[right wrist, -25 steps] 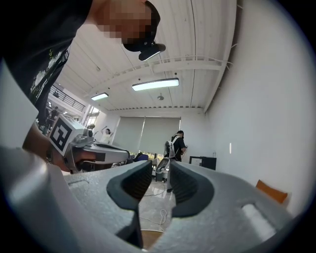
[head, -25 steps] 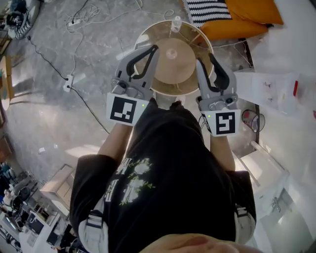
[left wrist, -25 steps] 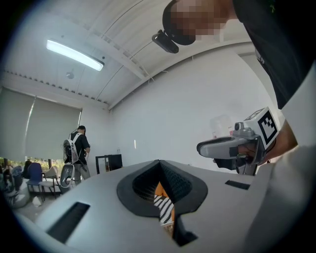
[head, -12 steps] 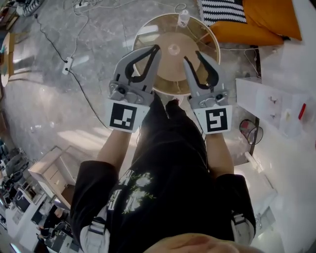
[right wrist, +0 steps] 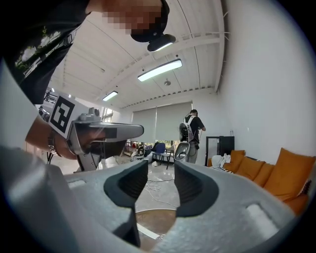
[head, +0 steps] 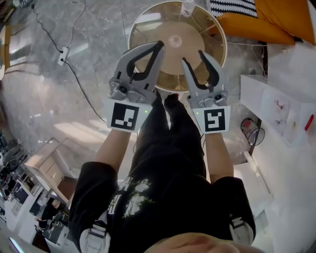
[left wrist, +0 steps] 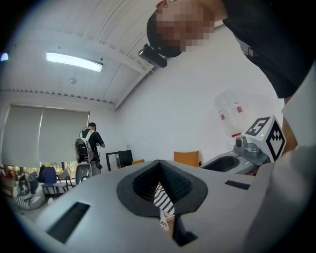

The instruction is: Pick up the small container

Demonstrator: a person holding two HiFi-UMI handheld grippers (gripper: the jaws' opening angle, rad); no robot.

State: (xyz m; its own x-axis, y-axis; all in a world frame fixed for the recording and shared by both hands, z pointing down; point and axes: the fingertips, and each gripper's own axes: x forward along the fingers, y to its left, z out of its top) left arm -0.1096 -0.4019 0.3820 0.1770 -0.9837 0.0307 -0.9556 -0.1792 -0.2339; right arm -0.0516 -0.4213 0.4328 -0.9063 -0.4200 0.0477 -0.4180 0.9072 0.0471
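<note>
The small container (head: 187,7) is seen in the head view at the far rim of the round wooden counter (head: 210,34), well apart from both tongs, and nothing has been picked up yet. The left tongs (head: 158,47) are pressed together with nothing between them. The right tongs (head: 194,58) are opening, and only bare counter and floor are seen through their gap in the right gripper view. The container is caught by neither gripper view, so the reach would have to be guided from the head view alone, and the approach could easily be misjudged. Because the container stands so near the edge and looks light and clear, it is likely to be tipped or pushed off onto the floor (head: 74,99) if one jaw reaches it before the other. A grip taken too high, near the cap, could let it swing or slip. The shut left tongs, if carried forward alongside, could also knock it aside.
</note>
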